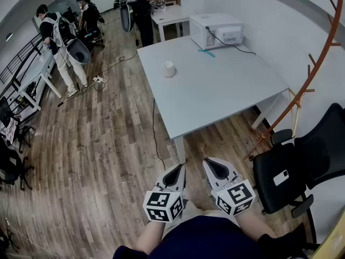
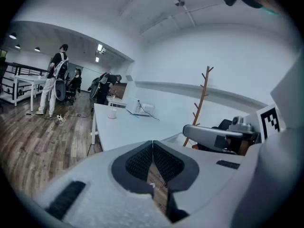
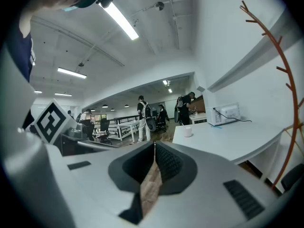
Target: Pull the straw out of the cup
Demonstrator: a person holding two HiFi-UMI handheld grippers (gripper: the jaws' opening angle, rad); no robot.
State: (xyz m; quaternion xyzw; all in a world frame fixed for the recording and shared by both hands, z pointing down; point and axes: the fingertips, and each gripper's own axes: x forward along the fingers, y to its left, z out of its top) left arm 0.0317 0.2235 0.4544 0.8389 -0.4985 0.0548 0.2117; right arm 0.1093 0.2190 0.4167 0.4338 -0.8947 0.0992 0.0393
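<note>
Close against the operator's body, at the bottom of the head view, both tools hang well short of the bench (image 1: 226,90). My left gripper (image 1: 178,169) has its jaws pressed fully together with nothing between them. In its own view the ribbed black pads (image 2: 164,163) meet in a thin seam, and only wood floor shows through the gap below. My right gripper (image 1: 210,165) is the same: jaws together, empty. I judge they are held low and closed because no reach has begun.

Far across the smooth, pale grey rectangular bench stands the cup (image 1: 169,68). It is small, white and round, with nothing that I can see rising from it. Well apart from it, just beside a boxy white microwave (image 1: 217,30) with a black cable, lies what I take to be the straw (image 1: 206,53), a thin blue stick flat on the surface. Each gripper is a grey wedge-shaped shell carrying a marker cube.
</note>
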